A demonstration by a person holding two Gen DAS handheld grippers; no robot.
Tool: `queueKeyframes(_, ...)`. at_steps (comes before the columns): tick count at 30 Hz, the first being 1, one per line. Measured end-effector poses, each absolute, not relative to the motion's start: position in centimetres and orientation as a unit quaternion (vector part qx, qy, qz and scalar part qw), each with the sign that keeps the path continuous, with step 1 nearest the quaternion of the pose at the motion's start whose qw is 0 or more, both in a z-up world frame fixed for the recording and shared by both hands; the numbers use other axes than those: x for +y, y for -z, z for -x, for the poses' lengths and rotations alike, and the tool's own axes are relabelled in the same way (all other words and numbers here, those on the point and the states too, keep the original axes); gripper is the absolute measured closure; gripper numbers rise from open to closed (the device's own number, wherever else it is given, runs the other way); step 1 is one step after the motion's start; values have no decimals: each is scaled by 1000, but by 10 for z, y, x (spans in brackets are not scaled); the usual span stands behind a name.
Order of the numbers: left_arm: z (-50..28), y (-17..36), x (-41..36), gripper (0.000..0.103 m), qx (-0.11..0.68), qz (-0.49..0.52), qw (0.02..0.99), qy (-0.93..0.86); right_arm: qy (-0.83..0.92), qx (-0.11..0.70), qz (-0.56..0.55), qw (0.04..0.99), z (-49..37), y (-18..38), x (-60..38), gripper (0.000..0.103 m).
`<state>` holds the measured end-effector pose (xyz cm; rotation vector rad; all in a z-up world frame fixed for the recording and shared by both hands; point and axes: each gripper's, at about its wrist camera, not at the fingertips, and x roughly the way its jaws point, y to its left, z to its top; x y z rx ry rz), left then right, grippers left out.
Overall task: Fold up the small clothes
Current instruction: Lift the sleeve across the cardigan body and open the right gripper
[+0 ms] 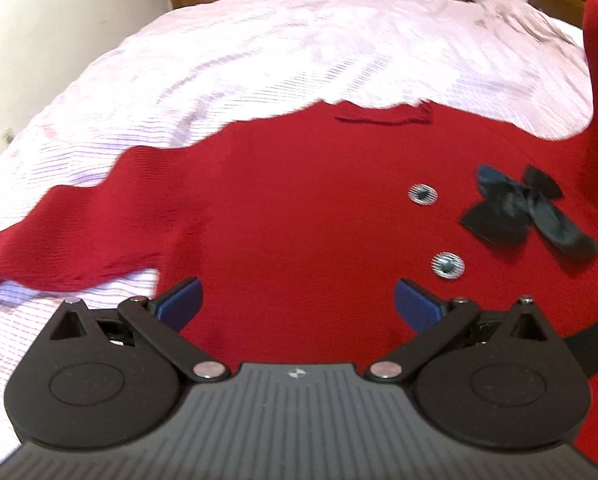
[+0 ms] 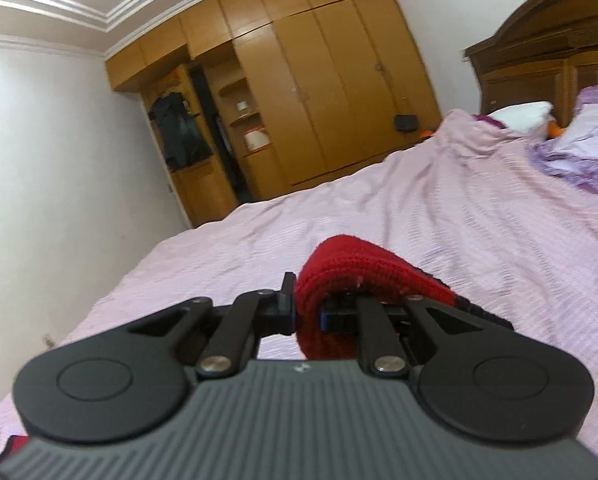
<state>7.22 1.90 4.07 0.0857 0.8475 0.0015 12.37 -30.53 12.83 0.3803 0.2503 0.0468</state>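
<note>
Left hand-held gripper [image 1: 297, 300]: jaws spread wide, nothing between them. It hangs above the red sweater [image 1: 299, 208], pointing down at the body of the garment, and the blue pads [image 1: 183, 300] stand clear of the knit.

The red sweater lies spread flat on the bed [image 1: 259, 60], directly below and ahead of this gripper. Two silver buttons [image 1: 447, 266] sit just right of the right pad, one behind the other. A black bow [image 1: 527, 216] lies on the knit further right. One sleeve [image 1: 79, 224] stretches out to the left across the pink striped cover. At the right edge of the left wrist view, a strip of red fabric rises upright out of frame.

Right hand-held gripper [image 2: 299, 312]: jaws closed on a fold of the red sweater [image 2: 363, 264]. The fabric bunches between the fingers, drapes over the right finger and hangs below the jaws, lifted clear of the bed [image 2: 419, 208].

Beyond the bed stand a wooden wardrobe [image 2: 319, 92], pillows [image 2: 523, 116] and a dark headboard [image 2: 547, 52].
</note>
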Motion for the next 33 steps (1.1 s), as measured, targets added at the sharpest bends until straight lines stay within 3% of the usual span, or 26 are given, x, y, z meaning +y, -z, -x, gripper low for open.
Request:
queueKeyframes(11,-65,-54,81,0,391,-38,917,-62,-104,137,-130,977,-150,-104,-196,90)
queueKeyframes(22,-62,-37,127,0,405,3,907,-113,-168,238,-69,954,-157,-24,-111,87)
queueKeyframes(25,-62,-38,128,0,402,-1,908,-115,-190,282,-68,938,-163,-9,-100,75)
queueKeyframes(27,-61,-40,127,0,397,1,910,-119,-202,295,-90,930,-160,-3,-98,54)
queueKeyframes(29,-63,-40,126,0,396,4,911,-116,-213,294,-116,924,-155,-2,-101,44)
queueKeyframes(33,-64,-45,120,0,391,-4,914,-111,-201,303,-140,921,-147,-3,-106,43)
